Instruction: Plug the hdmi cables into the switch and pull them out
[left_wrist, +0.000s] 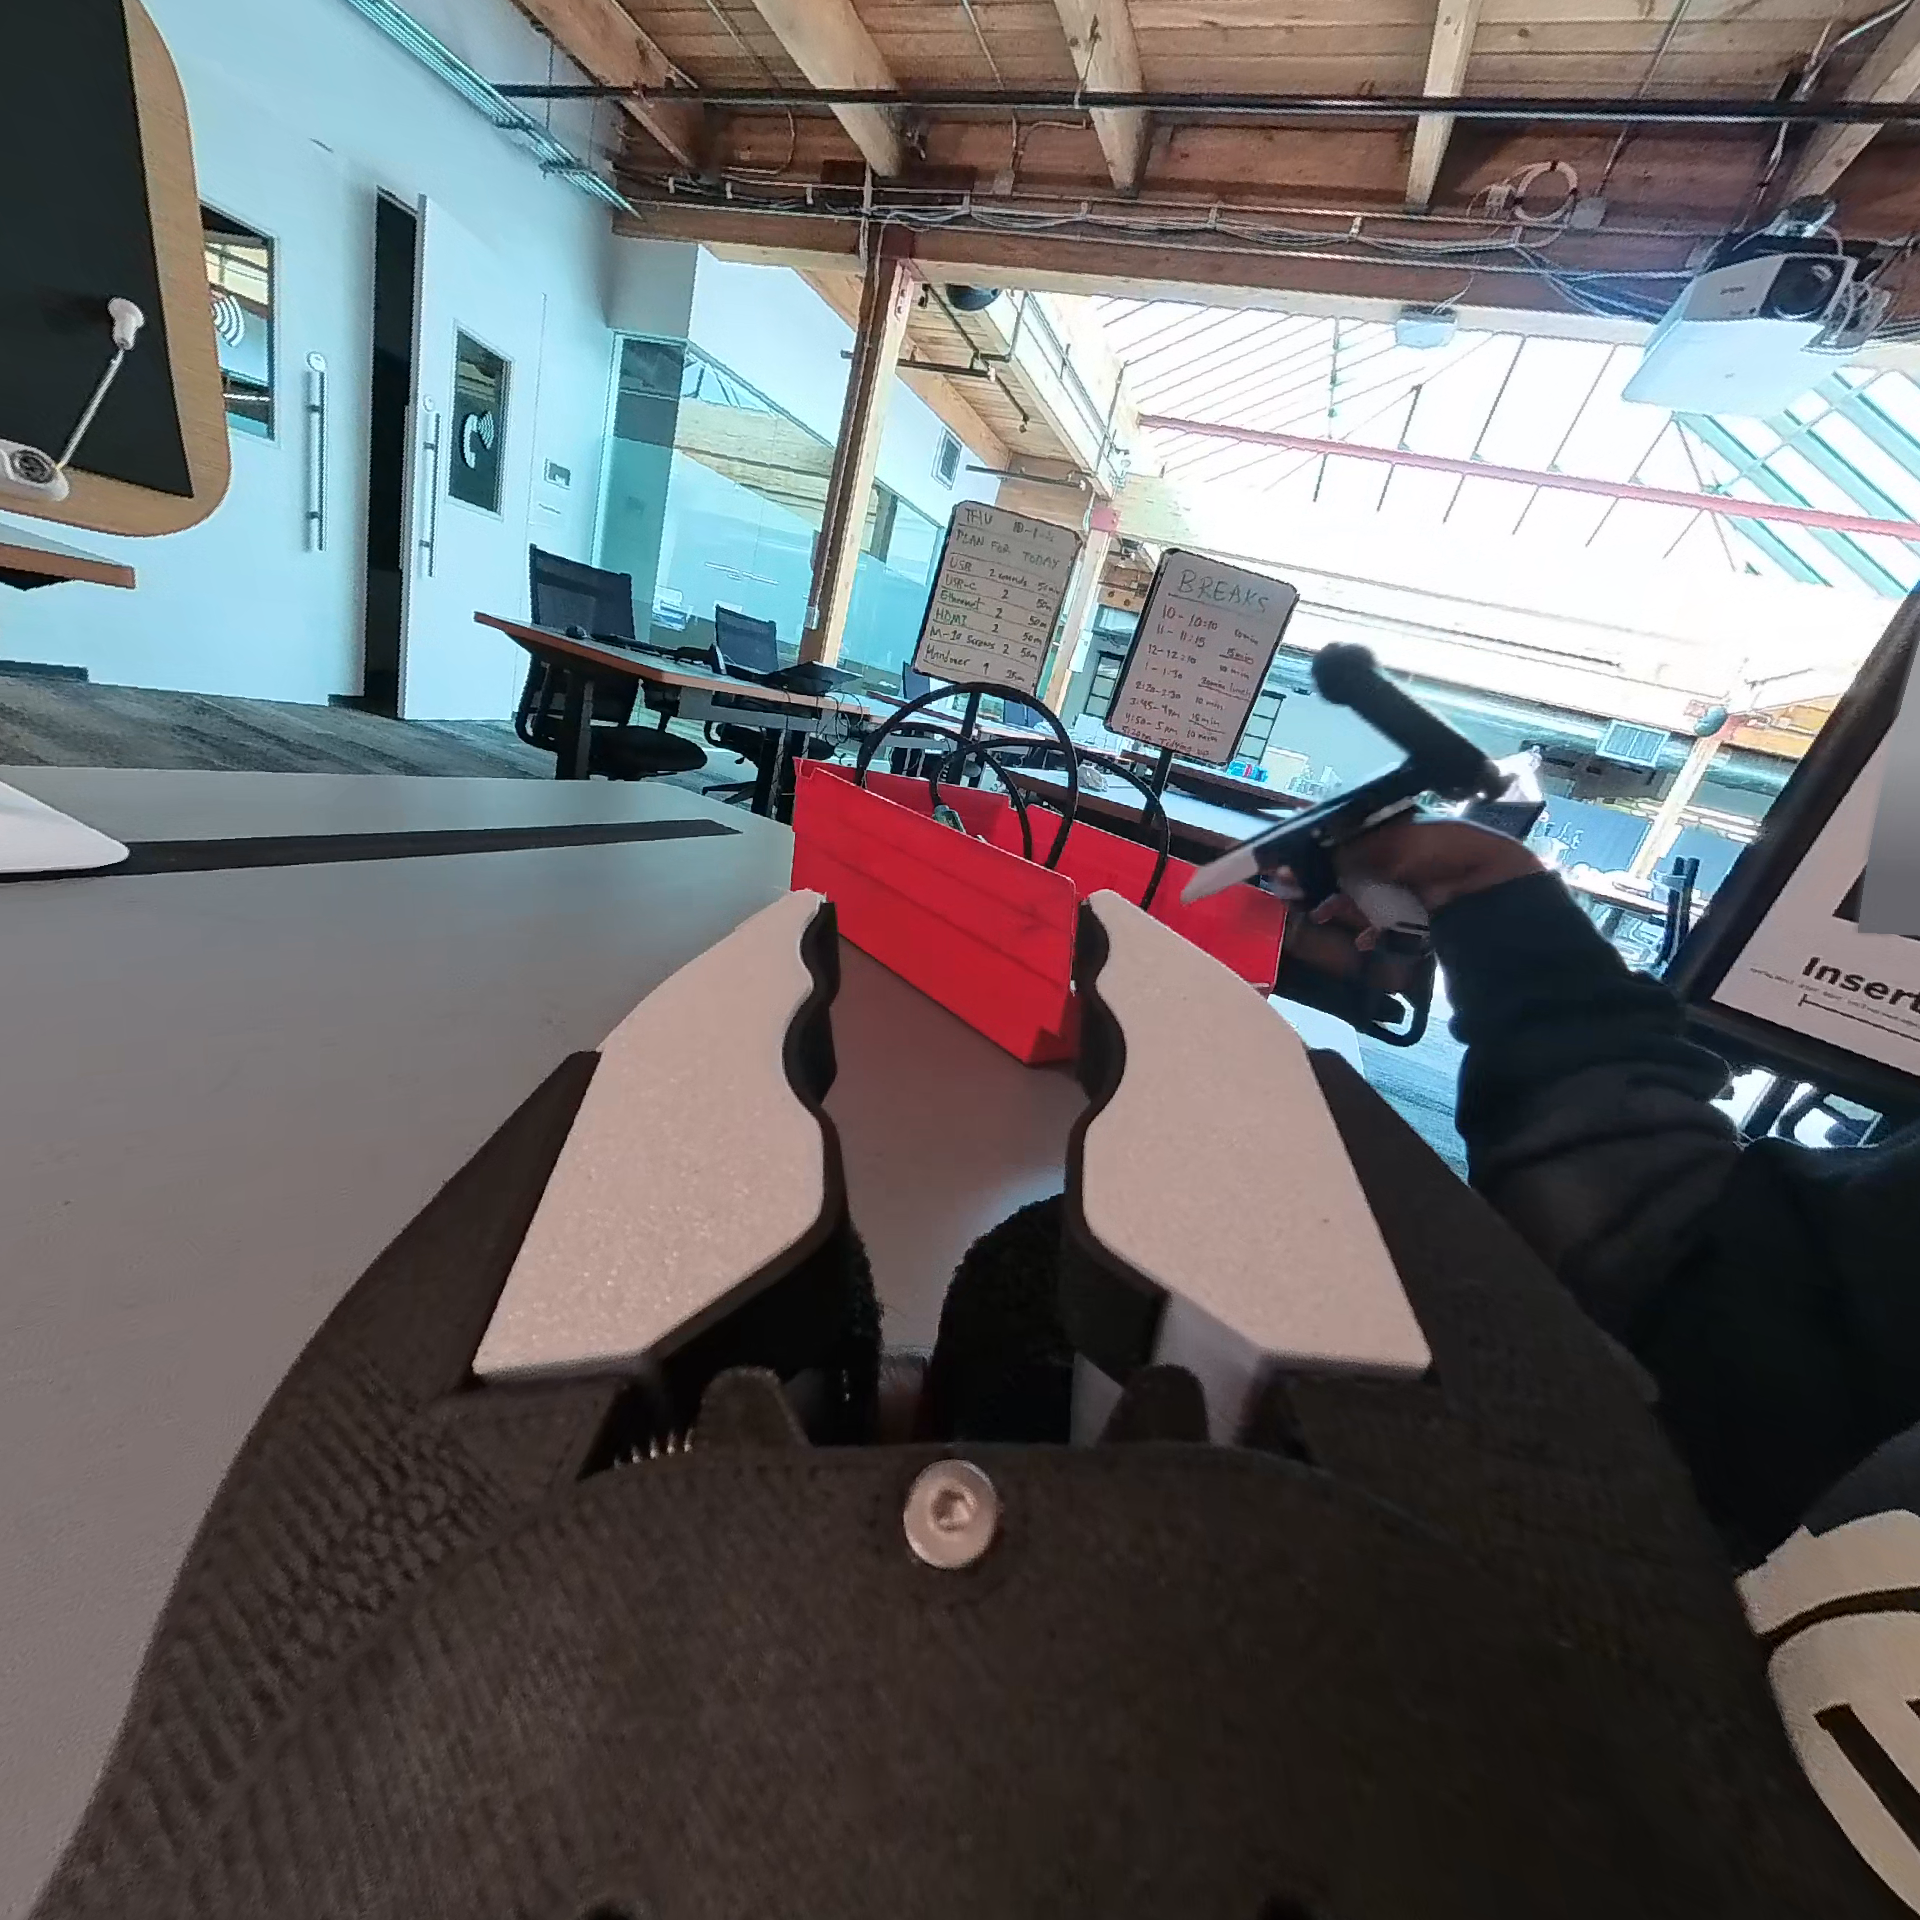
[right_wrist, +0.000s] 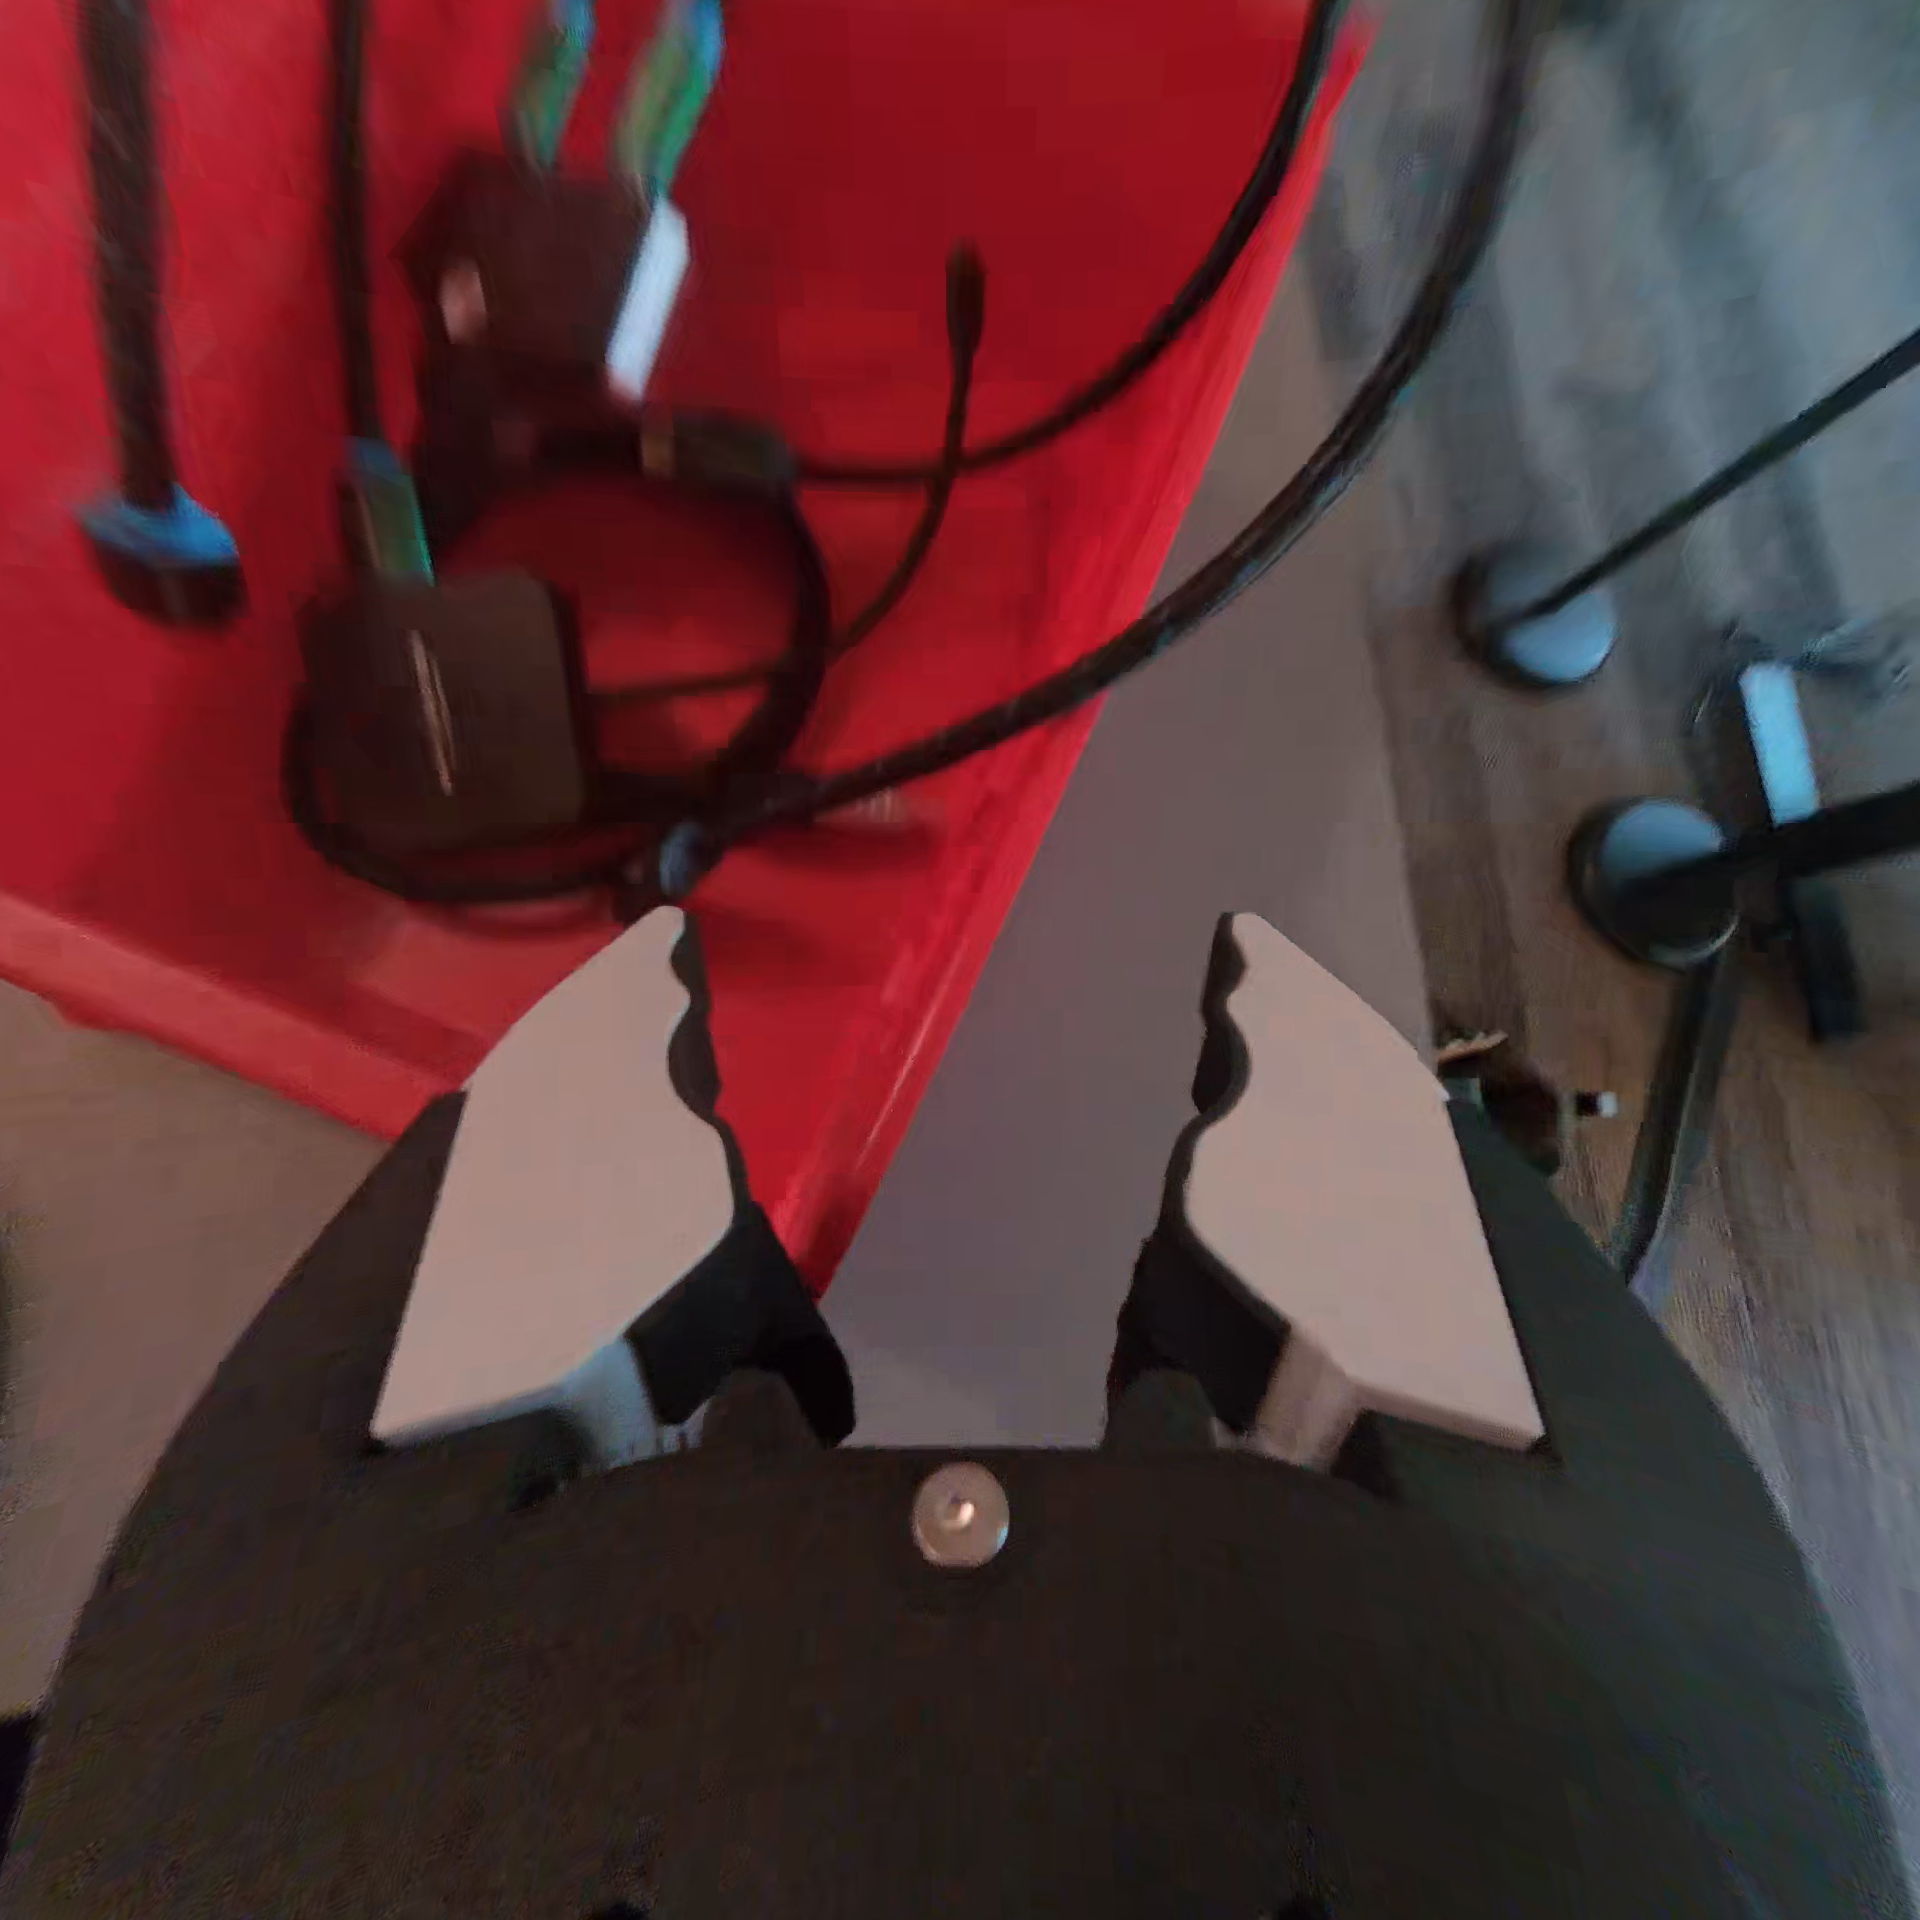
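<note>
A red tray (right_wrist: 883, 260) lies on the grey table and holds a black HDMI switch (right_wrist: 447, 707) with a cable plugged into its top end (right_wrist: 384, 509). Several black cables (right_wrist: 1195, 291) loop over the tray, and a loose blue-tipped plug (right_wrist: 156, 551) lies at the left. My right gripper (right_wrist: 951, 925) is open and empty, hovering above the tray's near right edge; the view is blurred. My left gripper (left_wrist: 951, 914) is open and empty, low over the table just short of the red tray (left_wrist: 935, 914). The right gripper (left_wrist: 1299, 842) shows above the tray's right side.
The grey table (left_wrist: 260, 1039) stretches left, with a black strip (left_wrist: 416, 847) across it. A framed sign (left_wrist: 1829, 935) stands at the right. Whiteboards (left_wrist: 1195, 655) stand behind the tray. Chair bases and wheels (right_wrist: 1652, 883) sit on the floor past the table's right edge.
</note>
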